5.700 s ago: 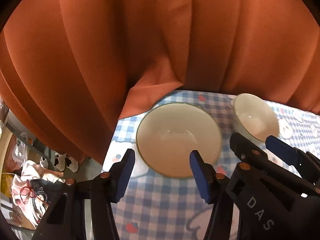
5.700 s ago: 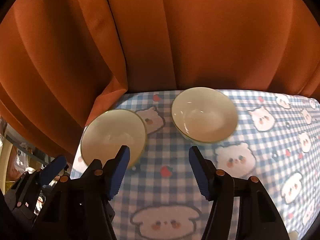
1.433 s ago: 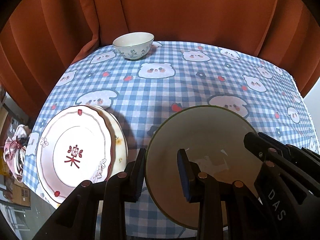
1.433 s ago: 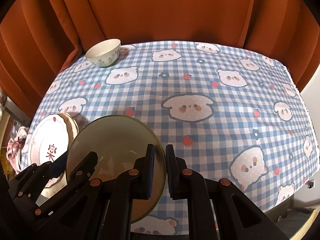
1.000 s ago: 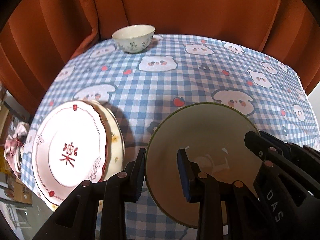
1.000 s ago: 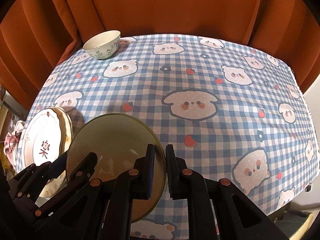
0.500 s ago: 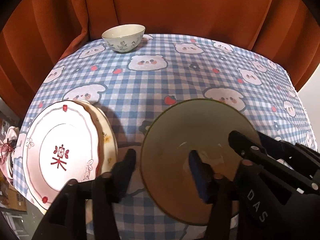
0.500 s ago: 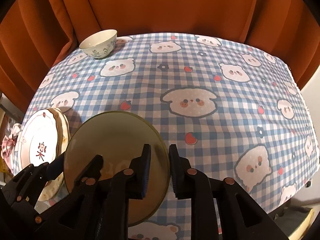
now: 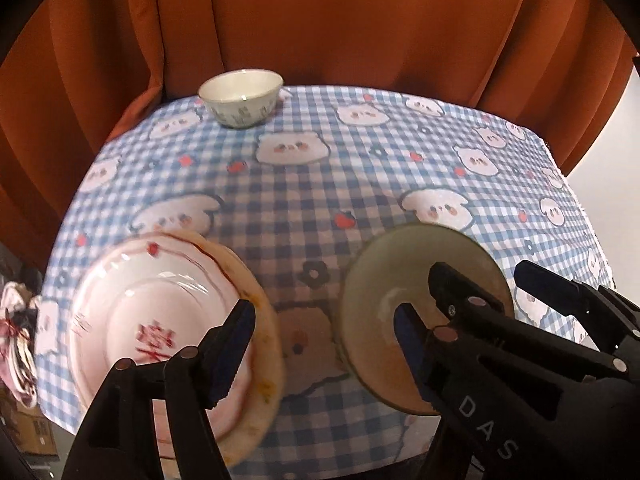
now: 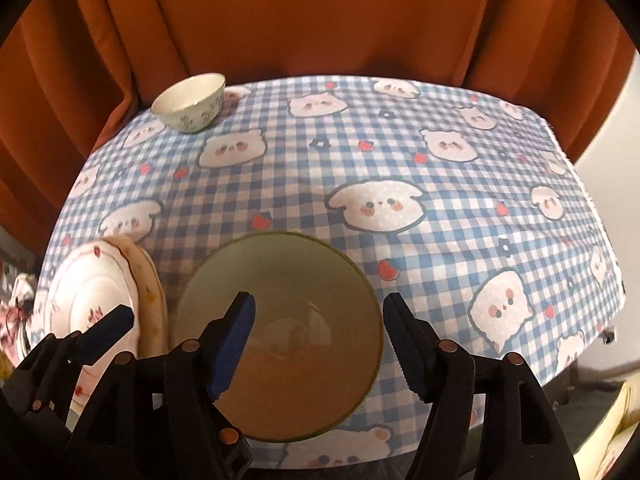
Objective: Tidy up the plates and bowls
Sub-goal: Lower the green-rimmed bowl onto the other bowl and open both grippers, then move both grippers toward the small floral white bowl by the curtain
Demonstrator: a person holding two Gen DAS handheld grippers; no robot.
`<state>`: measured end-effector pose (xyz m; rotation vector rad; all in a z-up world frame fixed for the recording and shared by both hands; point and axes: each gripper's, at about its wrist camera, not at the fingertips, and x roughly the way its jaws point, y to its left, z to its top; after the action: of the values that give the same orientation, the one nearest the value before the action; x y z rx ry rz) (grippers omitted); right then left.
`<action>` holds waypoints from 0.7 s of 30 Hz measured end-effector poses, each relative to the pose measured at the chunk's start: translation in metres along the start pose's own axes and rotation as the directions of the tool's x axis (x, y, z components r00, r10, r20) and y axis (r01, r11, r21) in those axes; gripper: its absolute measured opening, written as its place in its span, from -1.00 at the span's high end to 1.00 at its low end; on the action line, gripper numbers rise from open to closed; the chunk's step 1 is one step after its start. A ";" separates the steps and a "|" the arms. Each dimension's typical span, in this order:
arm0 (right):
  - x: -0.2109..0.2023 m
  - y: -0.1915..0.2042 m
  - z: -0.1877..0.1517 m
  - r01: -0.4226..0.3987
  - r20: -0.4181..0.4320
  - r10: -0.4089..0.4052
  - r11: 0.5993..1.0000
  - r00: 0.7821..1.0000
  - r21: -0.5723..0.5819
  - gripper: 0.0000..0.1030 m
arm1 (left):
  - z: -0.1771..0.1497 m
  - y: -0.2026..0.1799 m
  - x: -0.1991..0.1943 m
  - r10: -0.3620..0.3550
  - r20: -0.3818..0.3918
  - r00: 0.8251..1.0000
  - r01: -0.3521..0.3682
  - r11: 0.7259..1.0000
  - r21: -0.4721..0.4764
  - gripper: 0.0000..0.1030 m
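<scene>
While the left wrist view looks down over the checked tablecloth, the left gripper has its jaws spread wide with nothing between them. Its left finger sits over the stacked plates at the near left edge; top plate is white with a red rim line and a red mark in the middle, and a yellowish plate pokes out underneath. Plates are motion-blurred. Its right finger overlaps the near-left part of the large bowl, which sits on the cloth near the front edge, to the right of the plates with a gap between them. The right gripper enters from the right, one finger over the bowl, the other outside its rim. Small patterned bowl stands at the far left corner, well apart from the rest. Orange curtain behind the table.

In the right wrist view, the right gripper is wide open and empty, its fingers straddling the right side of the large bowl: left finger over the inside, right finger just outside the rim. Whether either touches the bowl I can't tell. Stacked plates lie just left of the bowl, with the blue tip of the left gripper over them. Small patterned bowl is far left, by the orange curtain. Checked tablecloth covers the table.
</scene>
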<state>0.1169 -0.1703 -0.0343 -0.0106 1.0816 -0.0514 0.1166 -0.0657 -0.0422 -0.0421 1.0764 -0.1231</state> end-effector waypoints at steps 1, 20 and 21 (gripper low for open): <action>-0.002 0.003 0.002 0.003 0.004 -0.003 1.000 1.000 0.004 -0.37 | 0.002 0.004 -0.003 0.001 0.007 1.000 -0.001 1.000 0.002 -0.43; -0.027 0.076 0.066 -0.011 0.089 0.011 1.000 0.996 0.002 -0.37 | 0.072 0.070 -0.022 0.046 0.083 0.995 -0.044 0.999 -0.025 -0.43; -0.026 0.079 0.071 -0.017 0.093 0.017 1.000 0.995 -0.006 -0.37 | 0.077 0.072 -0.021 0.053 0.084 0.995 -0.050 0.998 -0.035 -0.43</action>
<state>0.1699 -0.0917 0.0195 -0.0084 0.9883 -0.0324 0.1807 0.0063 0.0059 -0.0491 0.9934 -0.0564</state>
